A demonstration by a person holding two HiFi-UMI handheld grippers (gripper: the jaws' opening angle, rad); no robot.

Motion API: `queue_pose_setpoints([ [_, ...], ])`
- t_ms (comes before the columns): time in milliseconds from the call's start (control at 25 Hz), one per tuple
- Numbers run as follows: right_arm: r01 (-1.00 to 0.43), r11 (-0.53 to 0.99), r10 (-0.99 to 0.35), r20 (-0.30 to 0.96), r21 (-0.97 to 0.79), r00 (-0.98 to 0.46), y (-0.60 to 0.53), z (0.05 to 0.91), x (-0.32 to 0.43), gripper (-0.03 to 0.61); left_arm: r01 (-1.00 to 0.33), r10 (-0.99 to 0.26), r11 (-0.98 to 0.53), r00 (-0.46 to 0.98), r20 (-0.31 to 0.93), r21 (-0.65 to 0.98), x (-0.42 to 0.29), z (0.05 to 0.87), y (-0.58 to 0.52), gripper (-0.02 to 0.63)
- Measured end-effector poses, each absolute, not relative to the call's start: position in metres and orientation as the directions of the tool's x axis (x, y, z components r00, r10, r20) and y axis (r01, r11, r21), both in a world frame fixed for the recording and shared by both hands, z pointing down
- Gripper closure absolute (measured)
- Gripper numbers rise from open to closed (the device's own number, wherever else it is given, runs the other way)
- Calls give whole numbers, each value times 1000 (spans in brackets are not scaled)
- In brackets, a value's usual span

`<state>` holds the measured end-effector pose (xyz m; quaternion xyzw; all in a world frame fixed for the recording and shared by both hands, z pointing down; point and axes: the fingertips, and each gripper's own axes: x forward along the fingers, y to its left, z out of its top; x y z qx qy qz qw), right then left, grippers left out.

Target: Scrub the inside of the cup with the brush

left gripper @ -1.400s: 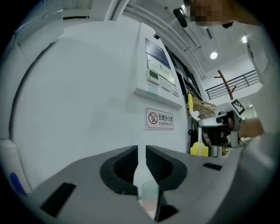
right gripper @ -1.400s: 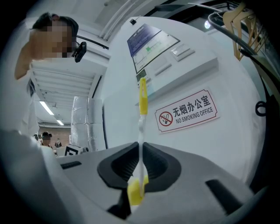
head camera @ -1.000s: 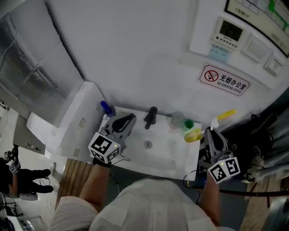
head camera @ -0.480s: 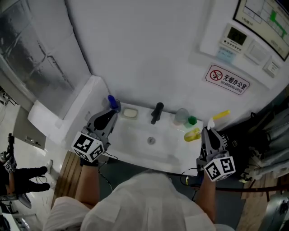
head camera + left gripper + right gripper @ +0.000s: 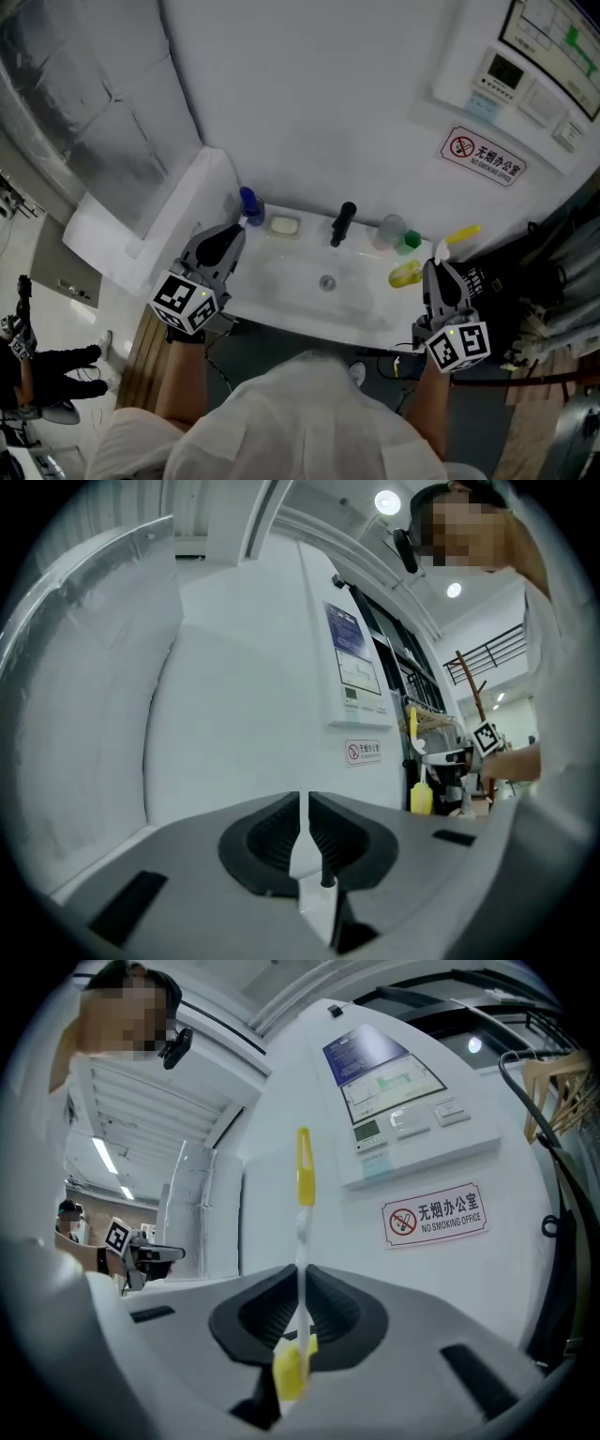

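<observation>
A clear cup [image 5: 389, 228] stands on the back ledge of the white sink [image 5: 309, 305], right of the black faucet [image 5: 342, 223]. My right gripper [image 5: 439, 266] hovers at the sink's right end, shut on a yellow and white brush [image 5: 461, 237]. In the right gripper view the brush [image 5: 302, 1180] rises upright from between the jaws of the right gripper [image 5: 302, 1283]. My left gripper [image 5: 234, 232] is at the sink's left end beside a blue bottle [image 5: 248, 201]. The left gripper [image 5: 303, 808] is shut, with nothing that I can make out between its jaws.
A bar of soap [image 5: 284, 225] lies on the ledge left of the faucet. A green-capped thing [image 5: 410, 242] and a yellow bottle [image 5: 404, 274] stand near the cup. The wall behind carries a no-smoking sign [image 5: 484, 157] and control panels. A metal-clad duct [image 5: 84, 103] runs at left.
My left gripper has swung left, from over the basin by the faucet to the sink's left end near the blue bottle. The right gripper has shifted slightly, still holding the brush.
</observation>
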<state>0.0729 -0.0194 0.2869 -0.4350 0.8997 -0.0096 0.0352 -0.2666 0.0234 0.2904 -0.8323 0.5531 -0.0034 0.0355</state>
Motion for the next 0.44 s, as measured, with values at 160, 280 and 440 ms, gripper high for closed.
queue_pose_setpoints([
  [160,-791,610,-792,-63,-52,-607,-11,288,65,551,-917,-917,-395,398,-40,-57,-279,292,32,583],
  [280,-796,603,-797,-68,-52,-600,-8,289,60,551,-918,-919,-392,394,-33,-54,-287,296,36,583],
  [440,-799,599,-800,-71,-51,-595,-5,289,56,551,-920,-920,-388,390,-31,-48,-296,300,40,583],
])
